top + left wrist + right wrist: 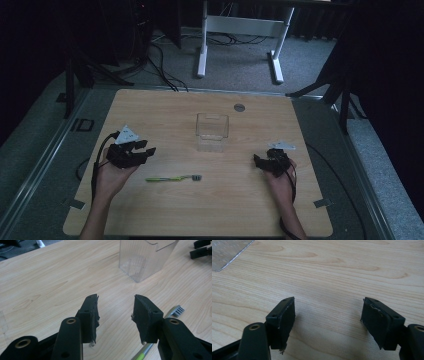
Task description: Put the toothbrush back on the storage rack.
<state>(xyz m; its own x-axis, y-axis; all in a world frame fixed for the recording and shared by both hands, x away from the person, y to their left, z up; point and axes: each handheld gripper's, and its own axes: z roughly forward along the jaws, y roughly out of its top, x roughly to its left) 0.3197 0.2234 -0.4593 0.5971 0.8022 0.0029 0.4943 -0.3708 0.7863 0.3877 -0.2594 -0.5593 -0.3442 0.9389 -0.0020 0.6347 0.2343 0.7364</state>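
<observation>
One wooden desk [165, 112] carries everything, standing on grey carpet in a dim room. One clear plastic box [212, 131] stands upright near the desk's middle, between the two tools and farther back. The left hand-held gripper [145, 148] rests with jaws spread and nothing between them; the right hand-held gripper [260, 161] is likewise spread wide over bare wood. One green-handled toothbrush [173, 178] lies flat just beside the left hand-held gripper, untouched. One small grey disc [239, 107] sits near the far edge.
</observation>
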